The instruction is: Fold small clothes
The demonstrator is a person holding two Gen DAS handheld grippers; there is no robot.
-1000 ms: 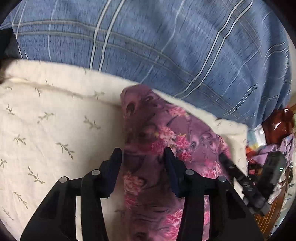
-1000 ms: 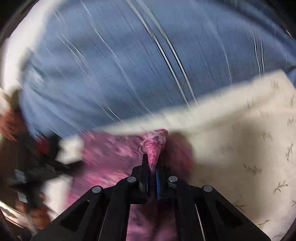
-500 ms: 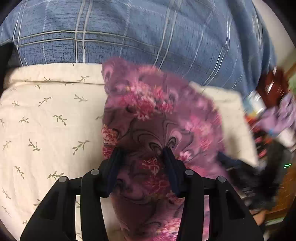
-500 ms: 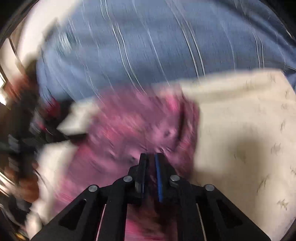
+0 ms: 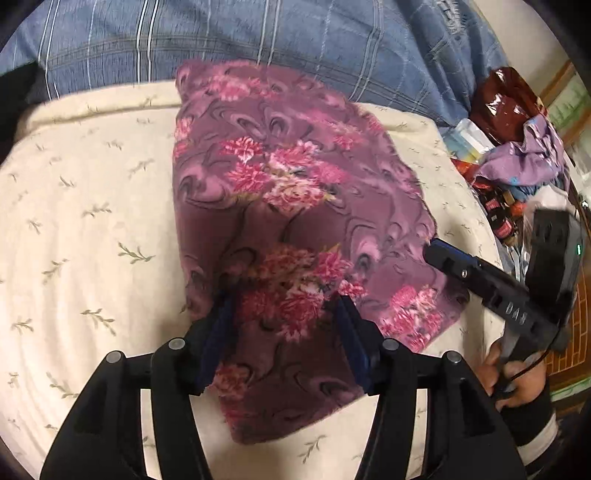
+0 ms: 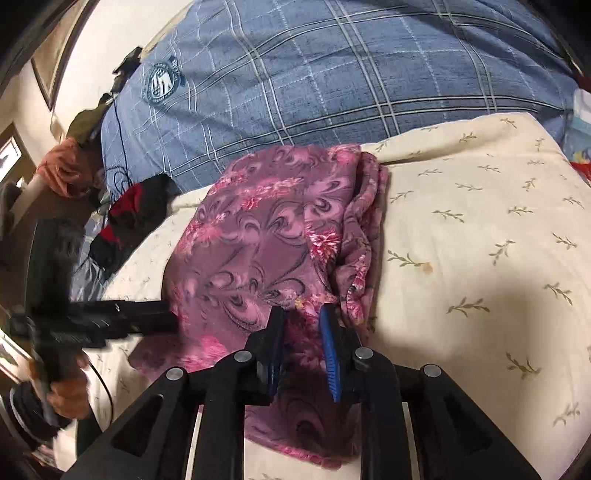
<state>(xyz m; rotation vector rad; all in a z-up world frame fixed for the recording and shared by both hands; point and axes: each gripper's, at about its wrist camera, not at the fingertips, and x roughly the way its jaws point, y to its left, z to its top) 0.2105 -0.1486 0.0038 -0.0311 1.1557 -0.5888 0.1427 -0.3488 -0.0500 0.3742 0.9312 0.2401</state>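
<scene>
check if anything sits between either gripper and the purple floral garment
Nothing visible does. The purple floral garment lies on the cream bedcover, directly under the left gripper and right gripper. Both have just been opening, with the cloth showing between the jaws.

The garment (image 5: 295,206) lies on the sheet (image 5: 92,221), with the blanket (image 5: 295,33) behind it.

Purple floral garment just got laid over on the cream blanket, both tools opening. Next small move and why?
Probably lift both tools clear, then go for the loose lower edge. The right tool and left tool have just been opening, neither clamps cloth now, and the purple floral garment lies folded over on the cream blanket with bunched layers on one side, so another fold looks due.
</scene>
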